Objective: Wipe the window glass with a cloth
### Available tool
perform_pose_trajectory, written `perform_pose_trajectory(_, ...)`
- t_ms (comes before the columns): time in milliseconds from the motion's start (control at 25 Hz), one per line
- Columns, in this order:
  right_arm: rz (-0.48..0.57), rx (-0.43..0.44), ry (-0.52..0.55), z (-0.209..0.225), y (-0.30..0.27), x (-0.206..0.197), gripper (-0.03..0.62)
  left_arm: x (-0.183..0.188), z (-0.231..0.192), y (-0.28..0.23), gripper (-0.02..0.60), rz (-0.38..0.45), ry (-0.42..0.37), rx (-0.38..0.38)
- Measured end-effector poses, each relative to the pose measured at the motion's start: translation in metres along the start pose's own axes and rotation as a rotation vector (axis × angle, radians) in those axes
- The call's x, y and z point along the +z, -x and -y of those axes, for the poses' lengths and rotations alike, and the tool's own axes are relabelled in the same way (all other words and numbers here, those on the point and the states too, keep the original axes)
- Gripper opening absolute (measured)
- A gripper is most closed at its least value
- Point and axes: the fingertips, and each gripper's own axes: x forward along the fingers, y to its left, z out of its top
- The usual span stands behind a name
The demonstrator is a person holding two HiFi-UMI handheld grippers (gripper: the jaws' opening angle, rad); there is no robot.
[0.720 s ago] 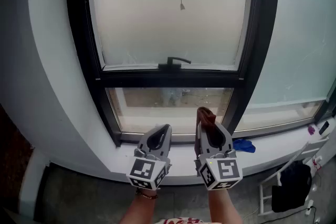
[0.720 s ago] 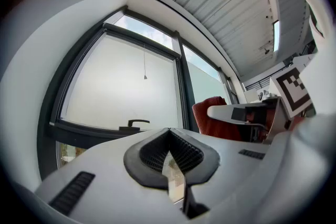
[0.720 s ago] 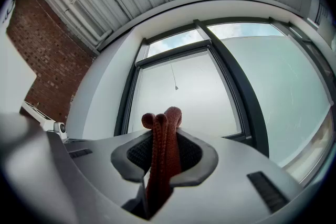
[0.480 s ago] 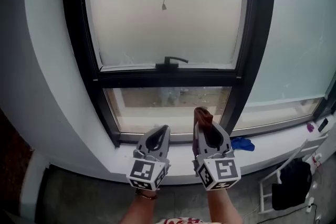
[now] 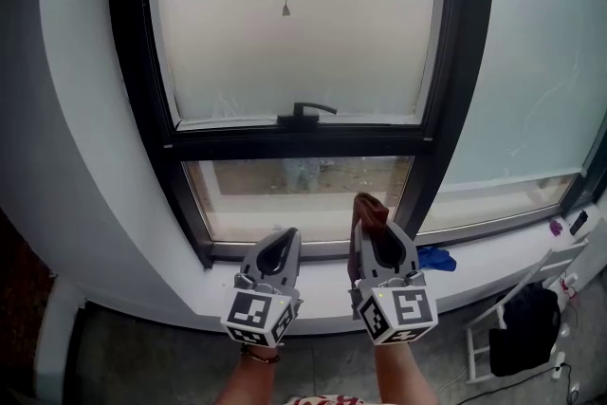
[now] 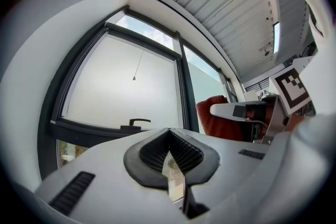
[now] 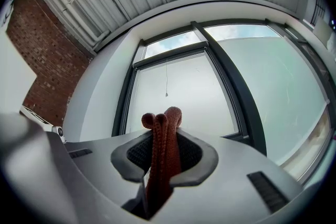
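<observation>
The window has a large frosted upper pane (image 5: 294, 24) and a low clear pane (image 5: 299, 194) in a black frame, with a black handle (image 5: 303, 112) between them. My right gripper (image 5: 372, 225) is shut on a folded reddish-brown cloth (image 5: 368, 206), which sticks out past its tips just short of the lower pane. In the right gripper view the cloth (image 7: 161, 136) stands pinched between the jaws, aimed at the frosted glass (image 7: 178, 97). My left gripper (image 5: 286, 235) hovers beside it, shut and holding nothing (image 6: 169, 132).
A blue rag (image 5: 438, 258) lies on the white sill (image 5: 313, 294) to the right. A pull cord (image 5: 285, 9) hangs before the upper pane. A second frosted pane (image 5: 531, 71) is at the right. A white chair with a black bag (image 5: 526, 332) stands lower right.
The view has shifted slightly to the right, so the window and cord sit further left. My left gripper has dropped a little. The right gripper still holds the cloth at the same spot.
</observation>
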Motion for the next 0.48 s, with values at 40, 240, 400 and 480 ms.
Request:
perform_pose_trajectory(40,0.003,-0.005,-0.004,0.001,-0.001,0.001,0.087,0.001,-0.004,0.000,0.020,0.003,0.003,0.001)
perform_pose_trajectory(240,0.021,-0.036,-0.002,0.000,-0.007,0.006,0.087,0.013,-0.020,0.000,0.020,0.036,0.026,-0.006)
perform_pose_trajectory(400,0.035,-0.062,0.002,-0.003,-0.009,0.004,0.087,0.015,-0.028,0.003,0.020,0.054,0.027,-0.027)
perform_pose_trajectory(480,0.035,-0.084,0.002,0.001,-0.009,0.000,0.087,0.014,-0.034,0.005,0.020,0.060,0.031,-0.025)
